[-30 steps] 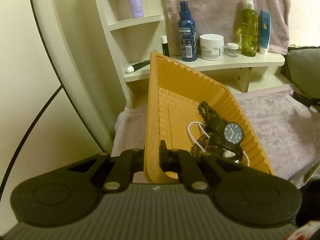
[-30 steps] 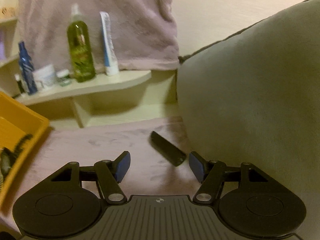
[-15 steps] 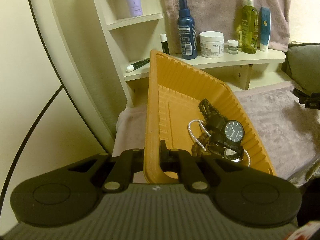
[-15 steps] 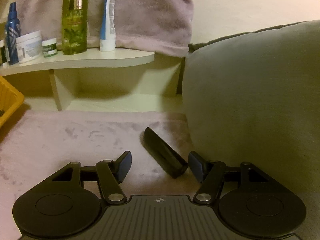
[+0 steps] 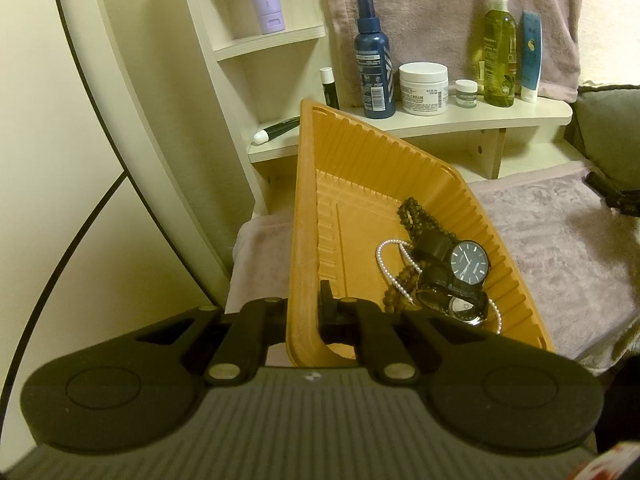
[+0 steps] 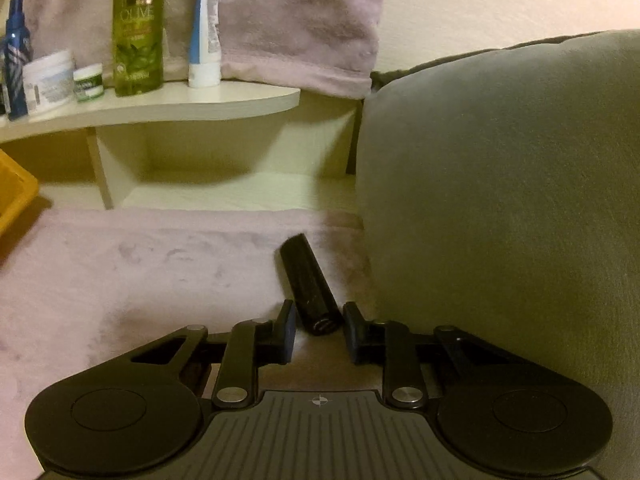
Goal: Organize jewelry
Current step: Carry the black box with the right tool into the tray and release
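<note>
My left gripper (image 5: 304, 312) is shut on the near rim of an orange ribbed tray (image 5: 298, 220), which is held tilted. Inside lie a dark-faced watch (image 5: 468, 266), a second watch (image 5: 460, 306), a pearl bracelet (image 5: 390, 272) and a brown bead string (image 5: 416, 216). A black cylindrical tube (image 6: 308, 280) lies on the pink fleece blanket (image 6: 140, 272). My right gripper (image 6: 319, 320) has its jaws closing around the tube's near end, and a slim gap shows on each side of it. A corner of the tray (image 6: 12, 196) shows at the left edge.
A grey-green cushion (image 6: 500, 200) rises just right of the tube. Behind, a pale shelf (image 6: 180, 106) carries bottles, jars and a tube, with a pink towel hanging above. A curved white panel (image 5: 120, 140) stands left of the tray.
The right gripper came forward and down to the black tube and its fingers drew in around the tube's near end. The left gripper and tray stayed put.
</note>
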The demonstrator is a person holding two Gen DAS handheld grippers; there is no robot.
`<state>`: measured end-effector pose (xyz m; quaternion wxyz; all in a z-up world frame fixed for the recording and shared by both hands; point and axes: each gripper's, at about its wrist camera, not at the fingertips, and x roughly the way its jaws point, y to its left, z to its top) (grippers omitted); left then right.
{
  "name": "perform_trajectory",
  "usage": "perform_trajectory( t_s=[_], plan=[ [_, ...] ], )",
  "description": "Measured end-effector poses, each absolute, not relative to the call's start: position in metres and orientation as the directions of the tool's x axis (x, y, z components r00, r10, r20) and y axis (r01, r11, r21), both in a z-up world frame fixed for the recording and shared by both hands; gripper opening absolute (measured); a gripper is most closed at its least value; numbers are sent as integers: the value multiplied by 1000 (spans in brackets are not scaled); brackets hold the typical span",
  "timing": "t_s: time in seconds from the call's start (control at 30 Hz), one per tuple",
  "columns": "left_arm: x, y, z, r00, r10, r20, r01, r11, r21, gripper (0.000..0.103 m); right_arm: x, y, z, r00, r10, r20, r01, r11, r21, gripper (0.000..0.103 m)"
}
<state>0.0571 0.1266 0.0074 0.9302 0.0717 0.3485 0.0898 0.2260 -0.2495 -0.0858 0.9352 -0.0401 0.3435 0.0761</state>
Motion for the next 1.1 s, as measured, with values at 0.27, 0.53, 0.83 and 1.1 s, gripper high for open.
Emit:
perform_trajectory(
  t_s=[0.27,0.53,0.83,1.1],
  plan=[
    [57,127,7,743,217,-633,-117,973,197,5,180,-241,-62,713,268,-648,-234,962,141,24],
    [56,126,6,748,212,-629,-117,975,190,6,143,-217,-70,667,325,-670,-312,939,145,24],
    [55,126,6,752,208,-625,-119,976,181,6,147,-214,-70,671,324,-667,-358,929,91,32],
    [54,127,7,752,208,-626,-120,976,180,6,165,-205,-75,659,328,-677,-401,915,52,36]
  ],
)
